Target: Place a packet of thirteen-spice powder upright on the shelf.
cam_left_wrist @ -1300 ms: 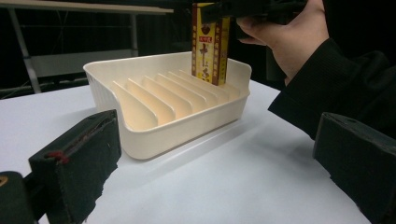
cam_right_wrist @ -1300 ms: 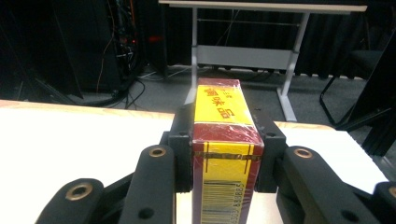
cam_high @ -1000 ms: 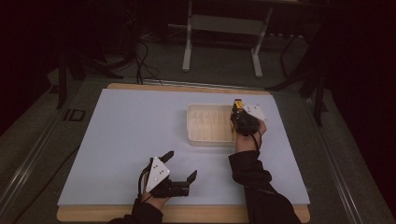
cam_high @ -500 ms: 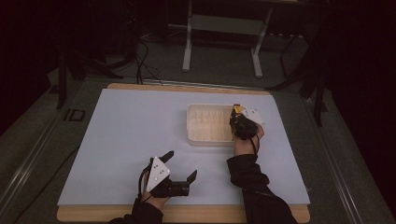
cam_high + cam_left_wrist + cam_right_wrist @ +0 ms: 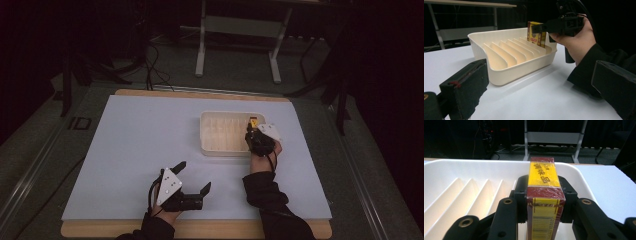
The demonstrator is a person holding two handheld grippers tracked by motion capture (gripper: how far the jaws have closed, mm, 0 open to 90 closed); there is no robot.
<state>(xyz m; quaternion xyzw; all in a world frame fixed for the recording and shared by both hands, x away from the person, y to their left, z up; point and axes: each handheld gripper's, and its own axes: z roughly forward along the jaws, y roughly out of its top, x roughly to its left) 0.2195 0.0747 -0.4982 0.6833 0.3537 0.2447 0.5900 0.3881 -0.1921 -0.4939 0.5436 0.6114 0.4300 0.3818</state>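
The right gripper (image 5: pixel 252 129) is clamped on a yellow and red box (image 5: pixel 544 195), holding it upright over the right end of the white rack (image 5: pixel 215 146), just above the last slots. Nearer the person than the rack, well apart from it, the left gripper (image 5: pixel 192 176) rests with jaws wide apart and empty.

Your sleeves (image 5: pixel 270 200): dark, long. Each hand-held gripper black, brass-ringed screw holes (image 5: pixel 507 201), grey three-cornered plate (image 5: pixel 169 182) on top.

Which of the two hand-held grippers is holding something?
The right hand-held gripper, over the white tray, is shut on a yellow and red box. The left hand-held gripper rests open with nothing between its jaws.
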